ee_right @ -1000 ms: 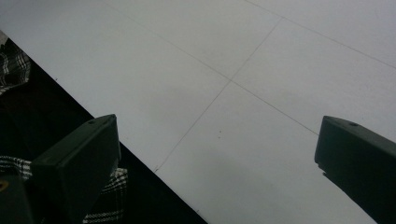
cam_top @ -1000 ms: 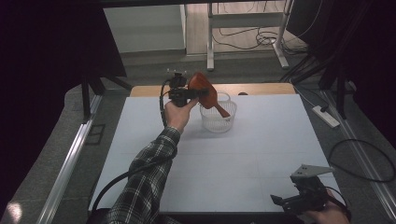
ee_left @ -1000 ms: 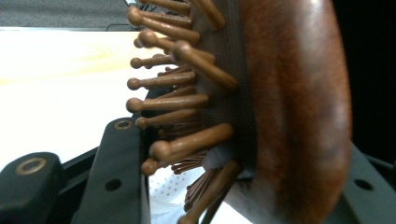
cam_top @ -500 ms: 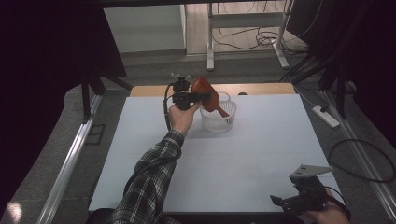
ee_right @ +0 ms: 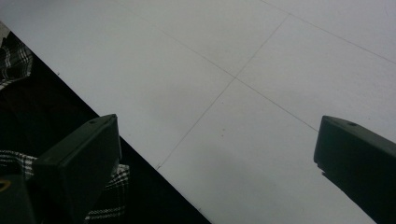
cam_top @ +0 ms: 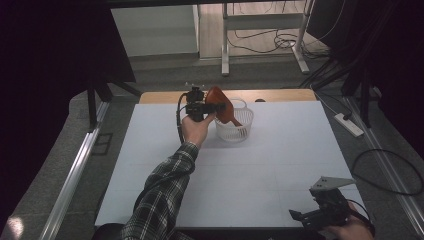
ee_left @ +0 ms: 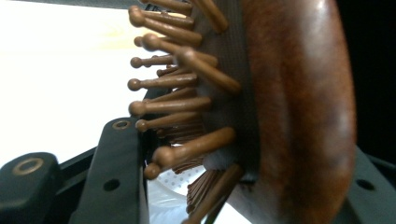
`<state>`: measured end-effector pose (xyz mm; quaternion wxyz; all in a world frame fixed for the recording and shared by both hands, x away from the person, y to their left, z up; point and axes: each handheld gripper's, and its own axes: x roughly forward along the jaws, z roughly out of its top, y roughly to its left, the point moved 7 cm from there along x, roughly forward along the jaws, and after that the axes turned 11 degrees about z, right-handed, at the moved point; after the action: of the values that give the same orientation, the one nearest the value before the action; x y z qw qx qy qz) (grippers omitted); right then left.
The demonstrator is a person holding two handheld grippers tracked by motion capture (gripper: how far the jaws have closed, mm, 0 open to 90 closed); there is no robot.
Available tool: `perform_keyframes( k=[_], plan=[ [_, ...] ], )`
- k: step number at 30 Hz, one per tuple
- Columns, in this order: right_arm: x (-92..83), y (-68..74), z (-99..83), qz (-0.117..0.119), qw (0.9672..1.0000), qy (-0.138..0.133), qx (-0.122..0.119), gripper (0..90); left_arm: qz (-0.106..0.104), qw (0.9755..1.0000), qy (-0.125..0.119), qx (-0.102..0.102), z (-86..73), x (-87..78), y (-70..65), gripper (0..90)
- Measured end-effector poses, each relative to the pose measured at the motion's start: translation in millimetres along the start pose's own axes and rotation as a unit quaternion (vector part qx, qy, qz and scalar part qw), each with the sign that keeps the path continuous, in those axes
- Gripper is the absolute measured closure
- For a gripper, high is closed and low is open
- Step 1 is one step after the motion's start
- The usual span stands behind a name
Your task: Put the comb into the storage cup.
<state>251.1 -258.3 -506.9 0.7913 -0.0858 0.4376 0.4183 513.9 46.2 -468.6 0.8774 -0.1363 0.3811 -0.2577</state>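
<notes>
left gripper point(cam_top: 212, 106): jaws clamped on the brown wooden hairbrush point(cam_top: 221, 105), held tilted over the white basket point(cam_top: 235, 129), handle end down inside it | right gripper point(cam_top: 320, 216): jaws wide apart, nothing between them, low over the white table point(cam_top: 280, 165) near its front right corner

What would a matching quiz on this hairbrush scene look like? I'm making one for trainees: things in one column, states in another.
Things:
1. brown wooden hairbrush
2. white mesh basket
3. left gripper
4. right gripper

States:
A. open, with nothing between its jaws
B. shut on the brush head
C. tilted, handle down inside the basket
D. standing on the white table

Pairs: 1-C, 2-D, 3-B, 4-A
</notes>
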Motion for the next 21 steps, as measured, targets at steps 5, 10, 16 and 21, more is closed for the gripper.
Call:
perform_keyframes(
  k=[5, 10, 16, 21],
  plan=[
    [0.4, -0.2, -0.1, 0.0, 1.0, 0.001, 0.001, 0.9, -0.009, 0.9998, 0.002, -0.017, -3.6, 1.4, 5.1, 52.2],
    [0.9, 0.1, -0.2, -0.001, 1.0, 0.005, 0.001, 1.0, -0.015, 0.9994, 0.0, -0.032, -7.8, 2.8, 12.1, 50.4],
    [1.4, -0.2, -0.1, -0.001, 1.0, 0.006, 0.001, 0.9, -0.005, 0.9996, -0.001, -0.029, -8.5, 2.8, 14.9, 46.2],
    [1.2, -0.2, -0.1, -0.002, 1.0, 0.006, 0.001, 0.9, 0.0, 0.9997, -0.002, -0.024, -6.2, 1.3, 16.6, 42.0]
  ],
)
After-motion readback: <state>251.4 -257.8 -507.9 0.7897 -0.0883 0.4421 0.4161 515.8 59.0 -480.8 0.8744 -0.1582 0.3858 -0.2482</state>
